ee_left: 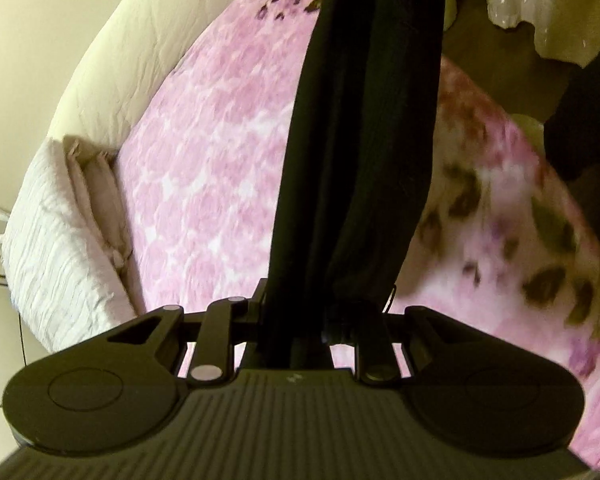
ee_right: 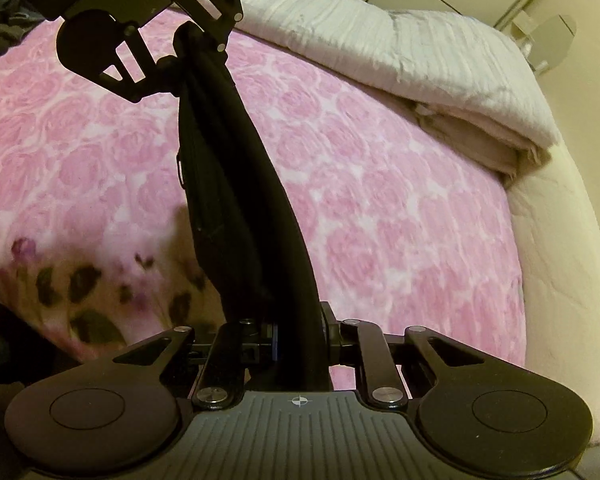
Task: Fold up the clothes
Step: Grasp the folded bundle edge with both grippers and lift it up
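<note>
A black garment (ee_left: 352,152) is stretched taut in the air between my two grippers, above a bed with a pink rose-print cover (ee_left: 212,184). My left gripper (ee_left: 320,312) is shut on one end of it. My right gripper (ee_right: 292,332) is shut on the other end. In the right wrist view the garment (ee_right: 228,176) runs as a narrow bunched band up to the left gripper (ee_right: 184,40), which shows at the top left. The fingertips of both grippers are hidden by the cloth.
A white ribbed duvet (ee_right: 400,48) and a folded beige blanket (ee_right: 472,144) lie at the head of the bed. A cream padded bed frame (ee_right: 560,260) borders it. The cover's near edge has a leaf print (ee_right: 84,280). Dark clothes (ee_right: 0,20) lie at the far left.
</note>
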Action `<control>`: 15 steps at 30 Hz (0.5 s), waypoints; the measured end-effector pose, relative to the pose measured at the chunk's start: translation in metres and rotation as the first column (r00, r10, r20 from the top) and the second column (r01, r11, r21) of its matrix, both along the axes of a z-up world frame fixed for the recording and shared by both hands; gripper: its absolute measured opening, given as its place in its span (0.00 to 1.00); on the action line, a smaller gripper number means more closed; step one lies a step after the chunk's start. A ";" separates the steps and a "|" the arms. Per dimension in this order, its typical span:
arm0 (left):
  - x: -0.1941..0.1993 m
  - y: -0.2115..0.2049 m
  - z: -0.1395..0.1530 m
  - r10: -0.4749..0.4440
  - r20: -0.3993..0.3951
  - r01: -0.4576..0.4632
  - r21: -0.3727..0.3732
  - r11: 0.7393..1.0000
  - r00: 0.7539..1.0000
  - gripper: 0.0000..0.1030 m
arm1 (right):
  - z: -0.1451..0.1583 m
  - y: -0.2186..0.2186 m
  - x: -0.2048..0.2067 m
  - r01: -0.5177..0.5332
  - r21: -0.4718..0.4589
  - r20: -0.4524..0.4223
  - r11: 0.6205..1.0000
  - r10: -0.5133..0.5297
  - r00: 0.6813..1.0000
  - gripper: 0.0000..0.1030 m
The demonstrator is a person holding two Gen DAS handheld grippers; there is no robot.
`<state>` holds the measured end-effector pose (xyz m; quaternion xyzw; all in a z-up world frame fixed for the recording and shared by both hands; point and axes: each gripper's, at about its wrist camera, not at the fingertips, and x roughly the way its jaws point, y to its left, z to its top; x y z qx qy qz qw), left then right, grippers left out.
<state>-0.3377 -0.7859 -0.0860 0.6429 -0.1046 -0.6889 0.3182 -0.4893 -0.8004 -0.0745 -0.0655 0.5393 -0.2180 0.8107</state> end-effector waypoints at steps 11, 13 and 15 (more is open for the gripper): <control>-0.155 -0.079 0.014 0.024 -0.077 -0.021 0.040 0.999 0.997 0.19 | 0.017 -0.075 -0.158 -0.009 -0.027 -0.042 1.000 0.008 0.999 0.16; -0.170 -0.097 0.019 0.010 -0.090 -0.008 0.024 1.000 0.996 0.19 | 0.022 -0.086 -0.178 -0.002 -0.045 -0.057 0.999 -0.001 0.998 0.16; -0.180 -0.115 0.024 -0.014 -0.102 0.014 0.002 1.000 0.995 0.19 | 0.027 -0.098 -0.192 0.007 -0.064 -0.069 0.998 -0.012 0.998 0.16</control>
